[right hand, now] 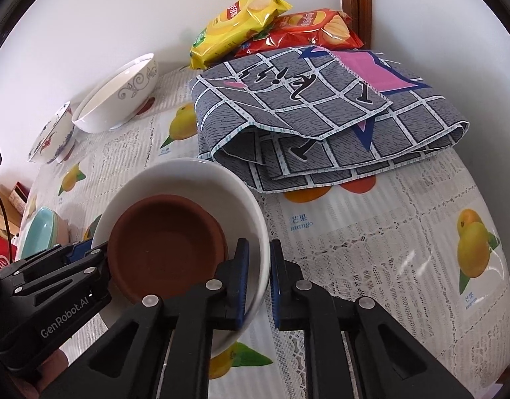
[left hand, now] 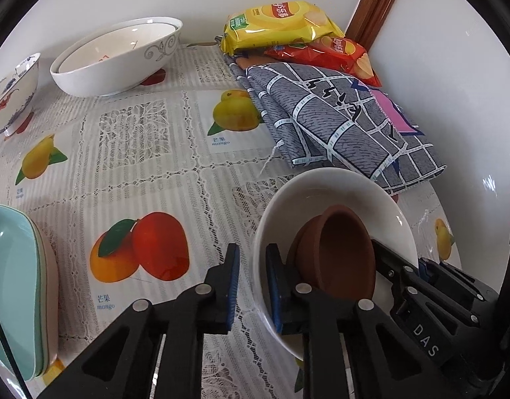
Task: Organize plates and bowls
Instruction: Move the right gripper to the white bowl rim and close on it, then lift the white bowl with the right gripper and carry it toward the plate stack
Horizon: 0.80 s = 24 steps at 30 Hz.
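White glazed ceramic, the bowl [left hand: 338, 196] sits at the near edge of the fruit-printed tablecloth [left hand: 148, 166], just in front of the folded grey checked cloth [left hand: 338, 123], with a terracotta dish [right hand: 165, 246] lying tilted inside it. Both tools have it by the rim from opposite sides: the left gripper [left hand: 253, 286] has its jaws narrowed onto the wall, one pad inside and one outside, and the right gripper [right hand: 258, 282] pinches the opposite wall the same way. To do this step well, I judge the two hands should rise together and stay level, since the glaze is slick, the grip is only on thin rim, and the loose dish could slide or clatter if the bowl tips. A likely destination is the large white bowl with grey scrollwork [left hand: 118, 56] at the far wall, beside a blue-and-red painted bowl [left hand: 12, 93]; pale teal dishes [left hand: 15, 286] are stacked at the left edge. Readable writing: "mango" with Chinese characters under the printed fruit, "GenRobot.AI" and "DAS" on the gripper bodies, and a Lay's-style logo on the yellow crisp bag [left hand: 278, 23] and red crisp bag [left hand: 331, 53].
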Each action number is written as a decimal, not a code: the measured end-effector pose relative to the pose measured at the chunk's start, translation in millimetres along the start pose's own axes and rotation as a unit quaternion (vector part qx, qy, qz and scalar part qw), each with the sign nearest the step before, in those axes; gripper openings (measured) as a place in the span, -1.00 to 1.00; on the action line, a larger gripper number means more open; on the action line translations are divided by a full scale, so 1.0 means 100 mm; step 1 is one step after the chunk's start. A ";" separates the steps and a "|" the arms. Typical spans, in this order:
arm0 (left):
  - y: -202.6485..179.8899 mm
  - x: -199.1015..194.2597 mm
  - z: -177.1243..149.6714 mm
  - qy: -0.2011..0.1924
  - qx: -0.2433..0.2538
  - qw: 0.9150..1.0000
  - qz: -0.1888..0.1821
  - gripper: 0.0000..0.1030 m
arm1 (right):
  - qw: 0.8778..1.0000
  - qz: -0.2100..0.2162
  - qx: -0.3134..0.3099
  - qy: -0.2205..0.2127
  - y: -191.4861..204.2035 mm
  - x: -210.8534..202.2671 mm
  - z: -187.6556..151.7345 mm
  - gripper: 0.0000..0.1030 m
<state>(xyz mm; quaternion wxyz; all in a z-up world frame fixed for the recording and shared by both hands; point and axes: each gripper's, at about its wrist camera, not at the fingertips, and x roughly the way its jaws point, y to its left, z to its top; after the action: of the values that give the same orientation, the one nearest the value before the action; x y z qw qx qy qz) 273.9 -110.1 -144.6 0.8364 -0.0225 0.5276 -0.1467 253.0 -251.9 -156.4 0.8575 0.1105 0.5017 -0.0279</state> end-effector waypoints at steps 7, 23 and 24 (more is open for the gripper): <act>-0.04 -0.01 -0.02 -0.001 0.005 1.000 0.007 -0.80 | 1.000 0.002 0.010 0.002 -0.01 -0.02 0.01 -0.78; 0.08 -0.32 -0.07 -0.017 -0.008 1.000 0.010 -0.81 | 1.000 0.015 0.018 -0.003 0.14 -0.22 -0.03 -0.78; 0.09 -0.35 -0.07 -0.021 -0.008 1.000 0.010 -0.81 | 1.000 0.016 0.018 -0.005 0.16 -0.25 -0.03 -0.78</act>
<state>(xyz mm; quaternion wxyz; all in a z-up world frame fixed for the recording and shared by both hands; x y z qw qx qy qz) 255.8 -90.8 -118.4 0.8483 -0.0267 0.5117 -0.1339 240.5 -237.7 -133.9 0.8581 0.1338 0.4951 -0.0234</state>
